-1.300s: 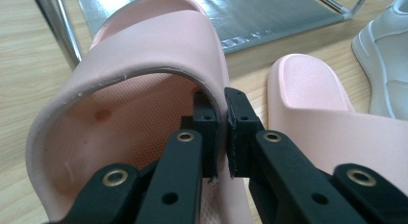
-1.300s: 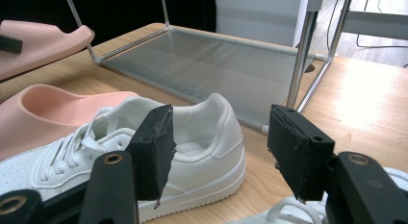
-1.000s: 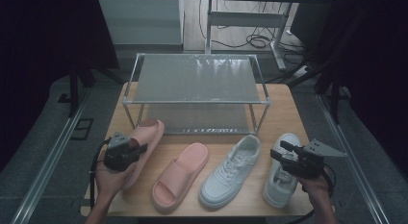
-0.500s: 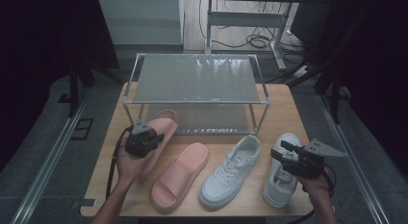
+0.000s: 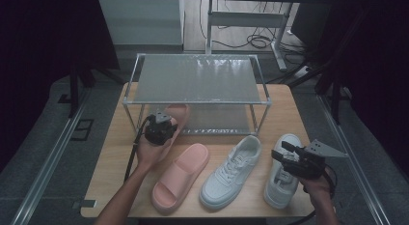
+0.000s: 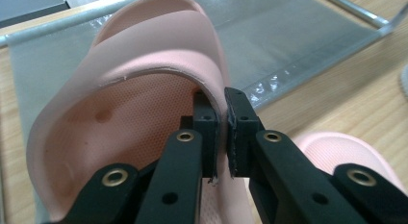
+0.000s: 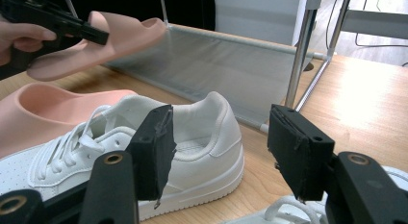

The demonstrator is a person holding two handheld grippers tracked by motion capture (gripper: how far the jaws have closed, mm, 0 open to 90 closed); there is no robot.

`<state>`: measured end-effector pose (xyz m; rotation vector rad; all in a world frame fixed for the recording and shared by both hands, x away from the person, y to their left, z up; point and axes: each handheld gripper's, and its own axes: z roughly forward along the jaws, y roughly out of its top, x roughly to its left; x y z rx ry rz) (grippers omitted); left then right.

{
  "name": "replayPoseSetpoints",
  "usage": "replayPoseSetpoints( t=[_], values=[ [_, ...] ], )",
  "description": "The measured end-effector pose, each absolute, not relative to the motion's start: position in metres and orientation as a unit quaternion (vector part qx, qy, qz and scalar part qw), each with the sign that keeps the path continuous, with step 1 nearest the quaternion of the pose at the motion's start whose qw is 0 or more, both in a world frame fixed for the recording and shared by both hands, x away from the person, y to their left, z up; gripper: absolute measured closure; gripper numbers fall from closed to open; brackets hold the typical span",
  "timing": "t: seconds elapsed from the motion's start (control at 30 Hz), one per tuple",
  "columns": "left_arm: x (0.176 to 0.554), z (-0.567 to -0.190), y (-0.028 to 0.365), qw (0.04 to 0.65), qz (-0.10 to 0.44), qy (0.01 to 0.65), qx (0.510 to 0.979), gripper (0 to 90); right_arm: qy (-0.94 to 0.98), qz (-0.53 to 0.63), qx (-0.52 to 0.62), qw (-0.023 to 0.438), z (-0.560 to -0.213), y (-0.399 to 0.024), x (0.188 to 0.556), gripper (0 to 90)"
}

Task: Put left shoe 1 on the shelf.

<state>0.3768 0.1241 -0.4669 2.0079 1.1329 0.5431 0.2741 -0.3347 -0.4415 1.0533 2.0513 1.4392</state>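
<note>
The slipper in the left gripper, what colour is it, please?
Pink slipper, clearest in the left gripper view.

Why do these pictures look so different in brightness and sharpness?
High view: dark surroundings, light falling mainly on the table and the shoe rack, whose top has a soft sheen. Left gripper view: the pink slipper is close and fairly sharp, the rack behind soft. Right gripper view: bright glare on the wood at right, near jaws slightly blurred.

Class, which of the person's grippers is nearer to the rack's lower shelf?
Left. The left gripper, shut on a pink slipper, is at the lower shelf front edge; the right gripper hovers open above a white sneaker, farther back.
</note>
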Motion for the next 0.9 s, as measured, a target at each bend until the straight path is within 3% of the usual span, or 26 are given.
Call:
replayPoseSetpoints(
  t=[0.77, 0.9],
  values=[
    [0.419, -0.495, 0.097, 0.337, 0.227, 0.463, 0.788, 84.2, 0.739, 0.517, 0.380, 0.207, -0.443, -0.336, 0.275, 42.6],
    [0.420, -0.497, 0.097, 0.329, 0.228, 0.456, 0.795, 76.3, 0.738, 0.518, 0.380, 0.206, -0.443, -0.337, 0.275, 42.7]
  ],
)
